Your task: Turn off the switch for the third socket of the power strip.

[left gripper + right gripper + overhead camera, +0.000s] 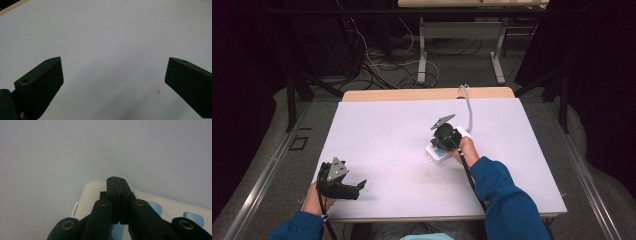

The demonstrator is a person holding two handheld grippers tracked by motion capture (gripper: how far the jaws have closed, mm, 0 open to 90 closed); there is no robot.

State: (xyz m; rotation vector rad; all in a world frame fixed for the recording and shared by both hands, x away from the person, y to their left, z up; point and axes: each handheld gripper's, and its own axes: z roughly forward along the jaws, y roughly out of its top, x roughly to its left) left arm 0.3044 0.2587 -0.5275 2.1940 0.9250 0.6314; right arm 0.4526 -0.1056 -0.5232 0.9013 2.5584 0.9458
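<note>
The right gripper (446,142), jaws closed flat together, is pressing down over the white power strip (87,195) at mid-table, apparently working a switch. The left gripper (357,187) is waiting open, near-left.

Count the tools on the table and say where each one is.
2. The left tool is near the table's front left edge, its jaws open. The right tool is right of centre, shut, over a white power strip.

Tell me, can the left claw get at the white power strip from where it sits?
Probably yes: the left claw is open, with bare table between it and the power strip, though the right claw sits shut over it.
</note>
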